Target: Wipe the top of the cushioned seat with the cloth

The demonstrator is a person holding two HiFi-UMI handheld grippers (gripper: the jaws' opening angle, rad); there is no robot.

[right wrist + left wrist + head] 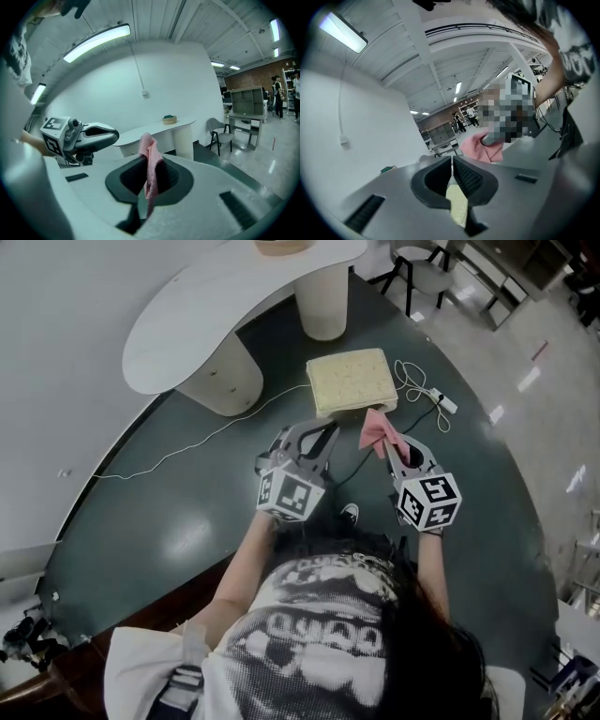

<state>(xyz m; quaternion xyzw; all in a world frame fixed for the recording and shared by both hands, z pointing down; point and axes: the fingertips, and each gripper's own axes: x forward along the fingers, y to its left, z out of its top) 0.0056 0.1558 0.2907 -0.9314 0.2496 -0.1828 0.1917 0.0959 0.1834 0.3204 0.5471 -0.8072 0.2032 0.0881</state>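
Floor: a dark green curved platform point(159, 521) fills the centre of the head view; paler polished flooring point(544, 418) lies along the right edge.
Room: a large hall with a white wall, strip lights and shelving far off, as both gripper views show.
Table: a white curved table point(187, 324) on thick round legs, upper left in the head view; a small bowl point(169, 120) stands on it.
Cushioned seat: the pale yellow square cushioned seat point(351, 379) sits on the green platform at upper centre, just beside the table's legs.
Cable: a white cable point(412, 381) coils right of the seat and ends in a power strip point(445, 402).
Chair: a grey chair point(422, 273) at the top right, well apart.
Left gripper: the left gripper point(328, 430), below the seat, has its jaws pressed together on nothing.
Right gripper: the right gripper point(392, 446) pinches the cloth.
Cloth: the pink cloth point(379, 430) hangs from those jaws, near the seat's lower right corner.
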